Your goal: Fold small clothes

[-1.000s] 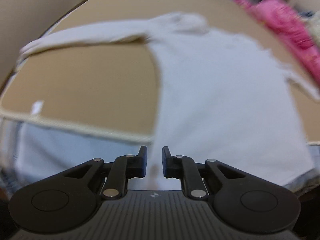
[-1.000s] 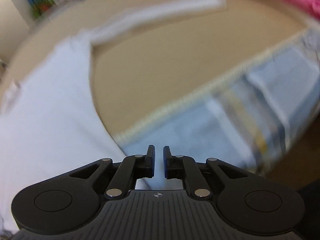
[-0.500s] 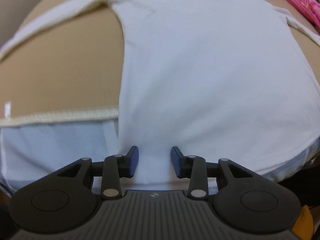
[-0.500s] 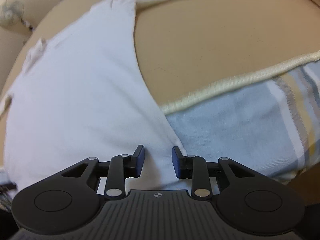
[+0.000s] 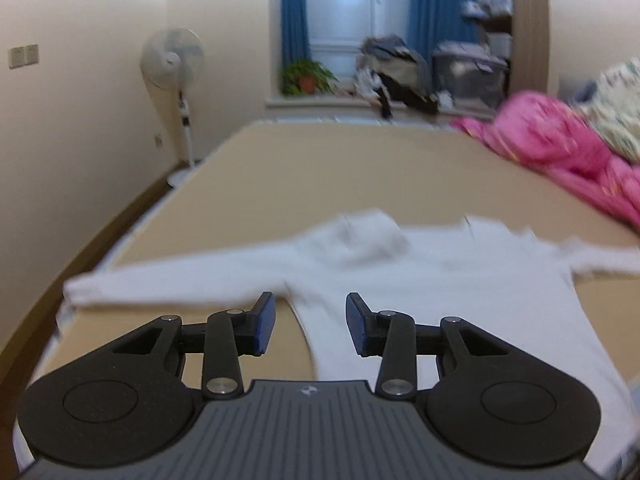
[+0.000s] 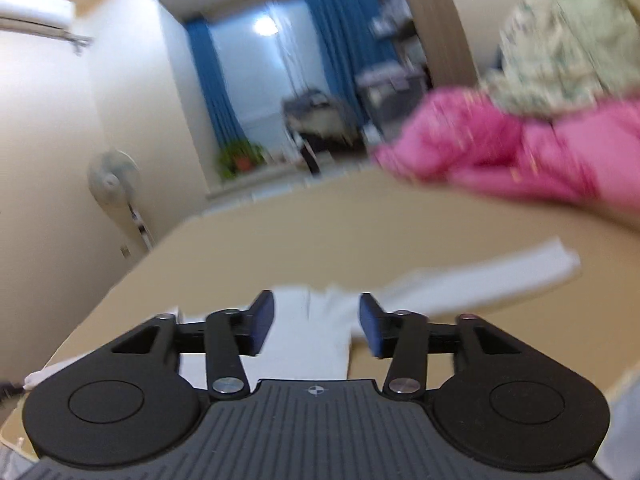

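While white long-sleeved cotton top (image 5: 436,280) is lying flat on tan bed mat (image 5: 360,168), am holding left gripper (image 5: 308,326) above it, jaws just opening, empty; right gripper (image 6: 316,328) likewise, empty. Risking crooked fold: pinching sleeve off-centre, bunching fabric.

A pedestal fan (image 5: 173,60) is being seen at ten o'clock, a potted plant (image 5: 306,76) at twelve between blue curtains (image 5: 294,20). A pink blanket (image 5: 560,148) is being shown heaped at two o'clock.
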